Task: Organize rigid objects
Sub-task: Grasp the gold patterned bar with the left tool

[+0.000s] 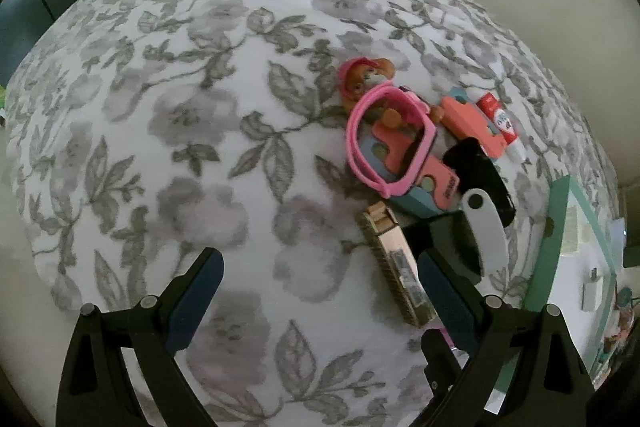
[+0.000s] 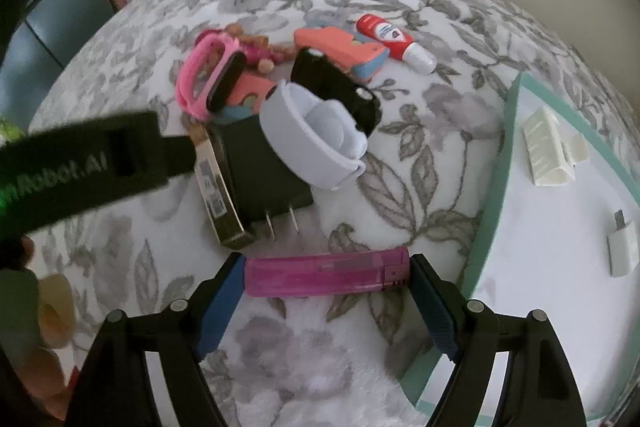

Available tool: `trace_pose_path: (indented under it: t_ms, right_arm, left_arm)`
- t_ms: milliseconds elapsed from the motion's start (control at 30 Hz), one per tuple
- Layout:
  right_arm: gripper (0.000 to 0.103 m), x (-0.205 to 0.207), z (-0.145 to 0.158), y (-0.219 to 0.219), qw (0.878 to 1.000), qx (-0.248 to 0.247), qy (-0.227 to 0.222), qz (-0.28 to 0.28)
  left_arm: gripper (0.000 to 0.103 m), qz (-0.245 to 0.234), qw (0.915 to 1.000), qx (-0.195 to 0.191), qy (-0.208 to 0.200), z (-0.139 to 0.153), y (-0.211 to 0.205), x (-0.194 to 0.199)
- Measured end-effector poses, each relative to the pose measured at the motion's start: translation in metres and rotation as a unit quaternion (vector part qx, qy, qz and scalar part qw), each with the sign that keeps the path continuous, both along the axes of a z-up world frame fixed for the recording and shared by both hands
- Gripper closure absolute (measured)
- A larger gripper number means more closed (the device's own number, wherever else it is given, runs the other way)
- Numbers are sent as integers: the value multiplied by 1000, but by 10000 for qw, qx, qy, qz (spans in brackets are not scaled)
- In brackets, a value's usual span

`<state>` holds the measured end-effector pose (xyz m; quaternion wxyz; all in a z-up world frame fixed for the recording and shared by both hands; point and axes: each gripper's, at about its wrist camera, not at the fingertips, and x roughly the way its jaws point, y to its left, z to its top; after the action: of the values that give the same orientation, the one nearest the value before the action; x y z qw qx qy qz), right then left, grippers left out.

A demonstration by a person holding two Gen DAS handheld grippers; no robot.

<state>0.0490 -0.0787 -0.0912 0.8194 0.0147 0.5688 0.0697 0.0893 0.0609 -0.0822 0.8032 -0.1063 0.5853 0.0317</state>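
My right gripper (image 2: pixel 326 273) is shut on a pink lighter (image 2: pixel 326 273), held crosswise between its blue pads above the floral cloth. A pile lies ahead: a black charger (image 2: pixel 262 179), a gold harmonica (image 2: pixel 216 187), a white wristband (image 2: pixel 308 135), a black case (image 2: pixel 336 87), pink glasses (image 2: pixel 206 79), coral puzzle pieces (image 2: pixel 340 51) and a red glue bottle (image 2: pixel 394 41). My left gripper (image 1: pixel 318 291) is open and empty over the cloth, left of the harmonica (image 1: pixel 396 263). The pink glasses (image 1: pixel 386 143) and a toy figure (image 1: pixel 362 79) lie beyond it.
A teal-rimmed white tray (image 2: pixel 496 163) stands at the right, holding a white hair clip (image 2: pixel 548 151) and a white adapter (image 2: pixel 622 247). The tray (image 1: pixel 560 227) also shows in the left view. The left gripper's body (image 2: pixel 80 163) crosses the right view's left side.
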Motion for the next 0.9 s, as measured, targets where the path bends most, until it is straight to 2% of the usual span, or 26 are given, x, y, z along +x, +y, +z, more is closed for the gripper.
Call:
trace_pose_path:
  t_ms: [167,433,533,900]
  right_arm:
    - [20,-1,13,-9,9998,126,-99,-120]
    - [20,3,17,-17,9997,85,-143,-189]
    - [20,0,17,-16,9997,58,-151,-154]
    - [20,-2,21,-18,9996,94,-200,-194]
  left_arm:
    - [5,-117,9998,-137,42,-7,-6,5]
    - [5,-295,9994,167,-4,-8,-16,9]
    - [5,-459,9983,352,120,-13,-22,10]
    - [5,-499,9985,181,164,-24,-32,22]
